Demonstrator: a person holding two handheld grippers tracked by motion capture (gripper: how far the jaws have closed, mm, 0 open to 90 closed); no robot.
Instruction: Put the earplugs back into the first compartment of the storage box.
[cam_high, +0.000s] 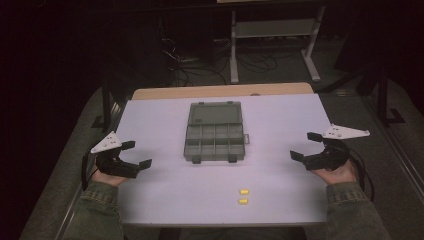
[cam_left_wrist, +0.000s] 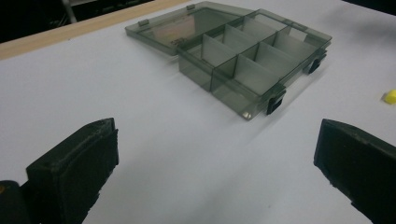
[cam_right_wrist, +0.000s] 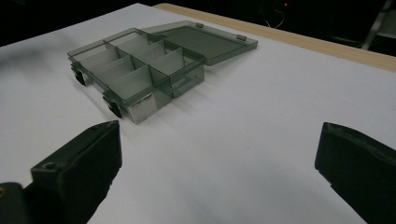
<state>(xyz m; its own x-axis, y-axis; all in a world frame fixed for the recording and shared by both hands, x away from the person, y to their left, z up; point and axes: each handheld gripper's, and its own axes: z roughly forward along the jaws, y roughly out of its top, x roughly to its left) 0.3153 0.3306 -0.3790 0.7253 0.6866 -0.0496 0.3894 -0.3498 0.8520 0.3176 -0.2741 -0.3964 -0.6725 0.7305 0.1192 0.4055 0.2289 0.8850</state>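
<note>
Organizer box sat approx. mid-surface: smoky see-through plastic, lid flipped fully open and lying flat on the far side, two black latches on the near edge, dividers splitting it into small compartments, all empty. Two small yellow pieces lay side by side nearer the person, right of center, well apart from the box.

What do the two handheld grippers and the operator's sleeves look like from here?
Both are black two-jaw tools. The left gripper and the right gripper each carry a pale grey three-cornered plate on top, and their blocky jaws end in flat matte pads. A dark cable trails from each one. The person's sleeves are olive green with buttoned cuffs.
</note>
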